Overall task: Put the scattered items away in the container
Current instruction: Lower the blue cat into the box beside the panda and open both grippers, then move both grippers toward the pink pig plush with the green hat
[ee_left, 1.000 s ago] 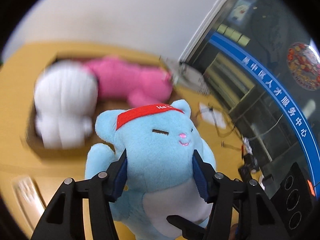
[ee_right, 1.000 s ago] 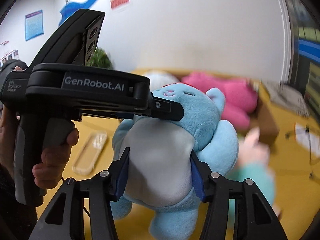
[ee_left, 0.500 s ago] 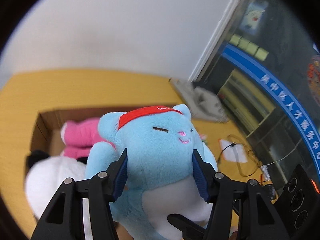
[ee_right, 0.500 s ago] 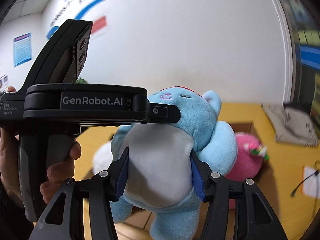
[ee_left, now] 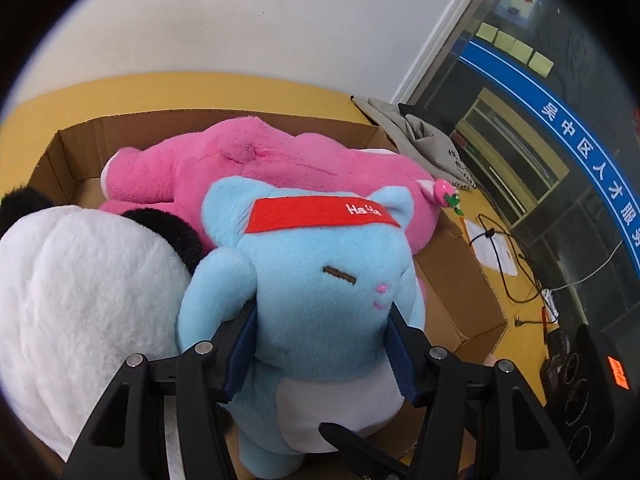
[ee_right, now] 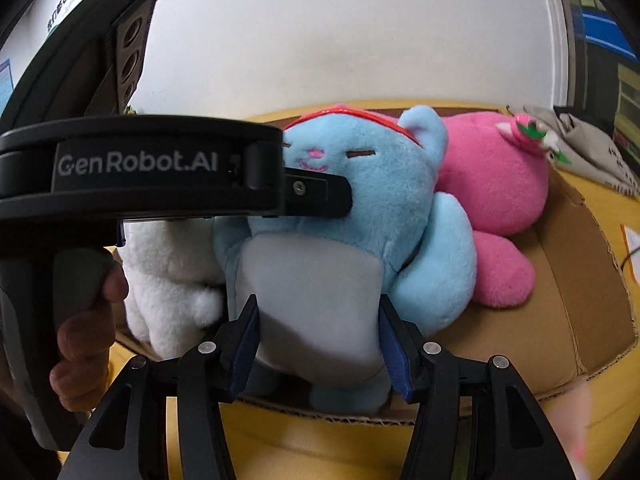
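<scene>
Yellow table | blue plush hides cardboard box floor

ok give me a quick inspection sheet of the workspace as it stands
surface: yellow table, mostly covered by the box
job's things: blue plush held over the cardboard box; pink plush and white plush lie inside
clutter: grey cloth bag, paper sheet beside the box
grippers: left gripper clamps the blue plush's head, right gripper its belly
cables: black cable across the paper
surroundings: white wall, glass panel with blue band
</scene>
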`<action>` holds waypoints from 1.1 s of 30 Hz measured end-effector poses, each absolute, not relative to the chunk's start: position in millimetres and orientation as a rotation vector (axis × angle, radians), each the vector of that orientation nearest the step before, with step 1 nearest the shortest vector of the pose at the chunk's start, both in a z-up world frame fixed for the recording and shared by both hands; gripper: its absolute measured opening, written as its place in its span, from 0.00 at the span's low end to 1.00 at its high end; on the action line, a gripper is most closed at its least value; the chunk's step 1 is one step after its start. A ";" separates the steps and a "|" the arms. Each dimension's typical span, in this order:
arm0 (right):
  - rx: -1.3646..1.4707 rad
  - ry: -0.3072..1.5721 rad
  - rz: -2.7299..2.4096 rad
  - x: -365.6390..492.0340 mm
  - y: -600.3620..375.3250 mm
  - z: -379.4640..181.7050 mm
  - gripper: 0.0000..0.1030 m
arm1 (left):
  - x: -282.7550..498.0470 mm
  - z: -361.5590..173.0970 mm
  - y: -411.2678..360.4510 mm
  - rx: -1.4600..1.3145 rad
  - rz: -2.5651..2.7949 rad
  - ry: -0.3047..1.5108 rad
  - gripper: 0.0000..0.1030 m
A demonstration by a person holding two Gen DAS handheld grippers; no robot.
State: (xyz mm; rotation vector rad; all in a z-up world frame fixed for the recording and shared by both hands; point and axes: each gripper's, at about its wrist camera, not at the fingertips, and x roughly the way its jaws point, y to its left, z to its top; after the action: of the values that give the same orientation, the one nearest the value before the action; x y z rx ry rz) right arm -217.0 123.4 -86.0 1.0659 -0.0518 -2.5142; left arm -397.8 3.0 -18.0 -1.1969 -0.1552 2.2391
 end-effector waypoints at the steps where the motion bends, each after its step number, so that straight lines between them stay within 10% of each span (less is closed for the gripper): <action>1: 1.073 -0.039 -2.512 -211.8 122.0 -86.2 0.58 | -393.9 -18.1 2.7 -1.202 2.239 -0.149 0.56; 6: 1.117 -0.034 -2.501 -203.4 116.8 -86.8 0.58 | -392.1 -17.7 1.3 -1.193 2.258 -0.145 0.62; 10: 1.195 -0.031 -2.461 -209.4 113.4 -90.4 0.88 | -385.4 -14.3 3.9 -1.156 2.297 -0.095 0.71; 16: 1.153 -0.089 -2.463 -188.3 131.7 -75.4 1.00 | -359.3 20.7 -28.1 -1.058 2.432 -0.134 0.71; 33: 0.908 0.165 -2.774 -129.0 189.5 21.6 1.00 | -223.5 62.9 -70.9 -0.985 2.671 -0.072 0.78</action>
State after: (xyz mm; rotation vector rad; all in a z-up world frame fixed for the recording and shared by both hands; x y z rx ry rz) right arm -129.0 189.5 21.6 0.9079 0.1651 -2.7741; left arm -223.5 -70.9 62.9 -0.9852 -0.0724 2.6710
